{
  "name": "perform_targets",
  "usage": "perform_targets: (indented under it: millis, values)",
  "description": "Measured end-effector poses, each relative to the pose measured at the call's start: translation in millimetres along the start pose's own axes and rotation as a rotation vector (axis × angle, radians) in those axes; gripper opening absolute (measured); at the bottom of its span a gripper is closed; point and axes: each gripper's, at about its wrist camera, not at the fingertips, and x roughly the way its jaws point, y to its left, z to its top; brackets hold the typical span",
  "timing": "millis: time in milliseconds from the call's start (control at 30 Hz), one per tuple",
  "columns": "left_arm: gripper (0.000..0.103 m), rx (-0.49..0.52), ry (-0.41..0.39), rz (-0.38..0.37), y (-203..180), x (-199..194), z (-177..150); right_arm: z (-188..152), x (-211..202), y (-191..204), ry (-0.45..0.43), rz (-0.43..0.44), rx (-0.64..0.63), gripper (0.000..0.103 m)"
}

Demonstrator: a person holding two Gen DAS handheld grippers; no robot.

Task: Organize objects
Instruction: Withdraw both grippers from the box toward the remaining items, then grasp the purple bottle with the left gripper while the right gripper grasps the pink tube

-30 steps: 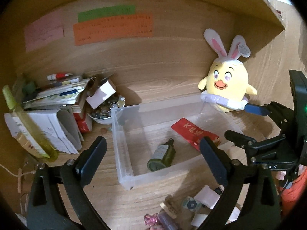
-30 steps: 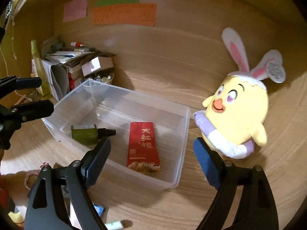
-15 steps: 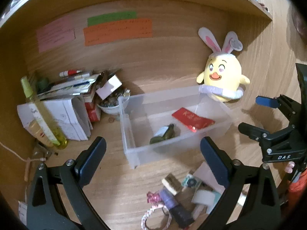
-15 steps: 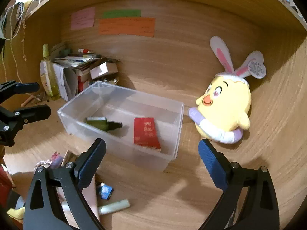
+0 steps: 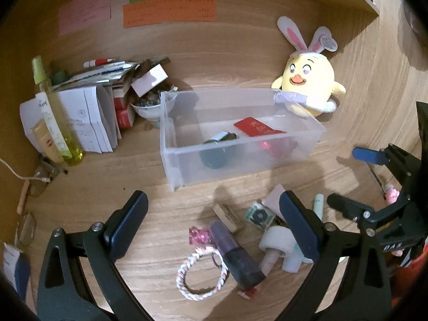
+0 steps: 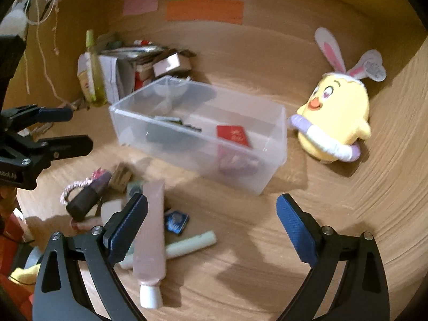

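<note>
A clear plastic bin (image 5: 171,123) (image 6: 270,171) stands mid-desk and holds a dark green bottle (image 5: 220,136) (image 6: 167,123) and a red packet (image 5: 255,127) (image 6: 233,136). In front of it lies a loose pile: a pink braided ring (image 5: 199,272) (image 6: 73,187), a dark purple tube (image 5: 235,254) (image 6: 88,198), a pink squeeze tube (image 6: 151,238), a pale green stick (image 6: 191,244) (image 5: 318,206) and a small blue packet (image 6: 176,222). My left gripper (image 5: 214,222) (image 6: 61,128) hangs open over the pile. My right gripper (image 6: 212,224) (image 5: 355,179) is open above bare desk beside the pile, empty.
A yellow chick plush (image 5: 310,85) (image 6: 334,123) with rabbit ears leans behind the bin's right end. At the back left stand stacked papers and boxes (image 5: 91,112), a tall yellow spray bottle (image 5: 53,115) (image 6: 93,67) and a small bowl (image 5: 151,109). Sticky notes (image 5: 168,10) hang on the wooden back wall.
Both grippers have pulled back from the bin and sunk, so the bin looks smaller and the pile of small items in front of it has come into view. The right jaws widened slightly.
</note>
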Motion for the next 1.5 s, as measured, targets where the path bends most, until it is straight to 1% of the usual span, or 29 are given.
perform_targets:
  millis: [67,100,133,167,200,267,300,367,533,600,667,800,867,967,1133,1267,1333,1367,1433,1500]
  values:
    - [0.099,-0.004,0.004,-0.006,-3,1,-6,-6,2,3,0.014,0.021,0.003,0.096]
    - [0.097,-0.005,0.006,-0.008,-5,1,-10,-9,4,5,0.025,0.037,0.006,0.096]
    - [0.093,-0.006,0.012,-0.009,-7,2,-14,-11,5,6,0.033,0.049,0.008,0.095]
    - [0.084,-0.004,0.022,-0.011,-8,3,-16,-14,6,7,0.039,0.058,0.011,0.095]
    - [0.078,-0.003,0.031,-0.013,-9,4,-19,-17,7,8,0.044,0.065,0.013,0.095]
    - [0.075,-0.011,0.053,-0.028,-10,6,-25,-21,7,10,0.051,0.078,0.020,0.094]
    - [0.074,-0.014,0.057,-0.034,-10,6,-28,-23,8,11,0.057,0.085,0.021,0.092]
    - [0.070,-0.016,0.065,-0.036,-11,6,-32,-27,9,13,0.069,0.096,0.024,0.084]
    - [0.061,-0.046,0.091,-0.057,-9,7,-42,-33,12,17,0.096,0.135,0.030,0.073]
    - [0.054,-0.060,0.104,-0.065,-8,10,-44,-35,14,20,0.108,0.148,0.027,0.070]
    - [0.050,-0.075,0.118,-0.074,-6,12,-47,-36,16,23,0.116,0.159,0.020,0.064]
    - [0.045,-0.096,0.128,-0.085,-3,16,-49,-37,21,27,0.134,0.173,0.009,0.057]
    - [0.044,-0.103,0.133,-0.091,-2,18,-50,-38,23,29,0.138,0.169,-0.001,0.053]
    - [0.044,-0.113,0.141,-0.104,-1,23,-50,-36,24,30,0.139,0.170,-0.009,0.050]
    - [0.043,-0.120,0.148,-0.107,-1,30,-48,-33,25,30,0.139,0.167,-0.022,0.049]
    - [0.037,-0.125,0.155,-0.109,1,36,-48,-29,28,32,0.140,0.161,-0.033,0.049]
    - [0.032,-0.138,0.160,-0.118,3,39,-48,-26,30,34,0.140,0.160,-0.041,0.049]
    - [0.026,-0.142,0.162,-0.121,4,39,-48,-26,31,34,0.139,0.158,-0.046,0.049]
    - [0.026,-0.148,0.164,-0.129,6,40,-48,-24,33,36,0.135,0.158,-0.055,0.049]
    - [0.026,-0.147,0.160,-0.128,6,39,-49,-23,34,38,0.128,0.152,-0.066,0.040]
